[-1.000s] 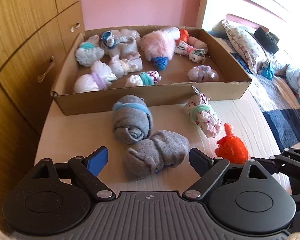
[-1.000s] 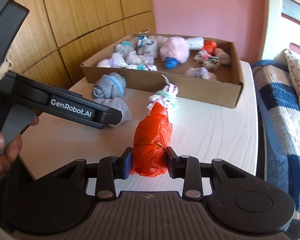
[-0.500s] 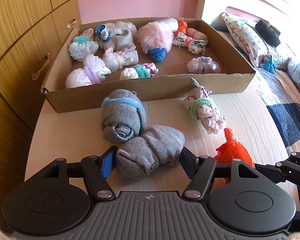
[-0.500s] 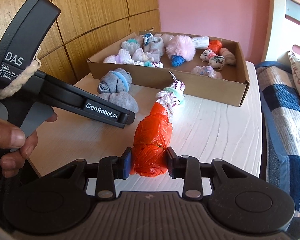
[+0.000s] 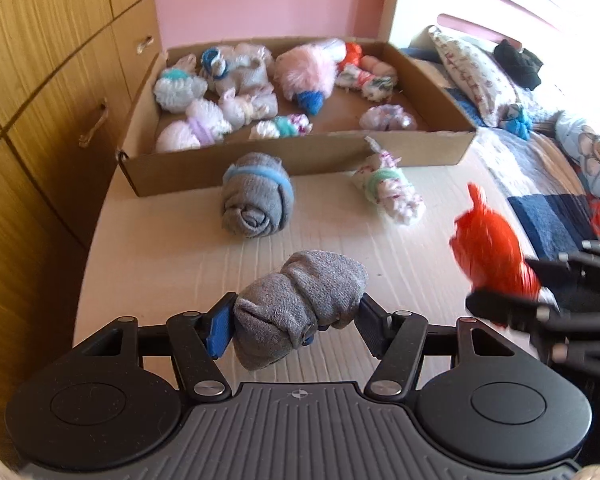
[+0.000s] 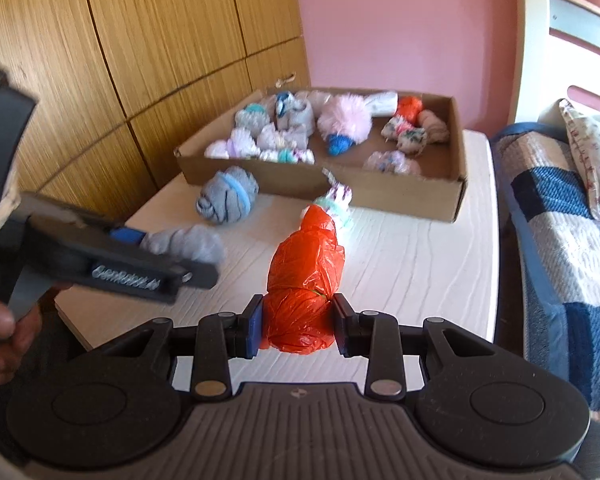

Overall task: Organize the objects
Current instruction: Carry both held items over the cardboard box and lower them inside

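Socks rolled into bundles are what you are sorting, and most of them already lie in the open cardboard box [image 5: 300, 156] at the far end of the white desk [image 5: 172, 248]. Your left hand-held gripper [image 5: 296, 320] has the plain grey sock bundle [image 5: 300, 300] between its pads; its jaws are closing, and both pads already press on the fabric, which bulges out above them and hangs a little below. The bundle looks raised off the desk, though how far you cannot tell from either view. Your right hand-held gripper [image 6: 296, 320] is clamped tight on the orange plastic-wrapped bundle [image 6: 304, 272], squeezing it near its lower end, with the knotted tip pointing away toward the box.

Two bundles lie loose on the desk just in front of the box's near wall: a grey sock roll with a blue band [image 5: 256, 196] to the left, and a white floral bundle with a green band [image 5: 388, 188] to the right, well apart from each other. In the right wrist view your fingers [image 6: 0, 332] wrap the left handle at the frame's left edge. Wooden cupboard doors [image 6: 100, 80] stand to the left of the desk, and a bed [image 6: 560, 240] with a blue checked cover runs along its right.
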The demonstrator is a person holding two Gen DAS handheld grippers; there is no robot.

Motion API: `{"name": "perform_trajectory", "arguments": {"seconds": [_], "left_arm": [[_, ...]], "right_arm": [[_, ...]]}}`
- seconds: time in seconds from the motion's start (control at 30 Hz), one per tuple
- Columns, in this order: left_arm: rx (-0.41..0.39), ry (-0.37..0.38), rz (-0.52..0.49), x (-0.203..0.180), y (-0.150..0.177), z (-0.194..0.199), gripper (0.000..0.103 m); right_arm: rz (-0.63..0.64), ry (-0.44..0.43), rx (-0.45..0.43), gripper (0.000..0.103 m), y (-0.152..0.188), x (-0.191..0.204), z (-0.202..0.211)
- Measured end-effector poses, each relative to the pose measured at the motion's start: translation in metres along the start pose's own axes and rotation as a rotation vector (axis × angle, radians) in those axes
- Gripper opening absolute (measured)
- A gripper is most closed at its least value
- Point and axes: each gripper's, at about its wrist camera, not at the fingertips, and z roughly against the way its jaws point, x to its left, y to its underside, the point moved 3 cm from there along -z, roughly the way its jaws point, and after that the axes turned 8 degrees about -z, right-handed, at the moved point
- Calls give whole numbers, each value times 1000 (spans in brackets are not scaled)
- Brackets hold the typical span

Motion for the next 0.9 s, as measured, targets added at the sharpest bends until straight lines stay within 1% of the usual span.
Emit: {"name": "perform_trajectory", "arguments": {"seconds": [0.1, 0.2, 0.27, 0.37, 0.47, 0.53, 0.63, 0.7, 0.77, 0.83, 0.9], "left_arm": [[-32, -2, -22, 1, -16, 13, 68], [-61, -1, -36, 4, -40, 23, 68], [-63, 11, -46, 5, -56, 25, 68], [-68, 42, -58, 4, -82, 19, 69], [-60, 96, -76, -4, -108, 3, 69], [-45, 154, -43, -5, -123, -12, 69], [-19, 149, -36, -5, -139, -40, 69], [14, 149, -31, -4, -146, -59, 69], [43, 157, -35, -1, -148, -73, 69], [86, 185, -39, 2, -148, -88, 69], [116, 195, -41, 7, -146, -101, 68]], "right_arm": [[34, 9, -23, 31, -15, -5, 9], [51, 19, -54, 32, -40, -12, 15], [56, 10, -73, 31, -58, -19, 17], [64, -4, -77, 32, -83, -29, 12], [71, -21, -45, 32, -101, -39, -2], [89, -23, -30, 31, -111, -44, -12], [105, -20, -11, 31, -123, -52, -28], [112, -22, 4, 31, -126, -57, -36], [123, -28, 22, 31, -129, -62, -44], [134, -49, 48, 31, -130, -67, -52], [132, -72, 77, 31, -132, -72, -62]]}}
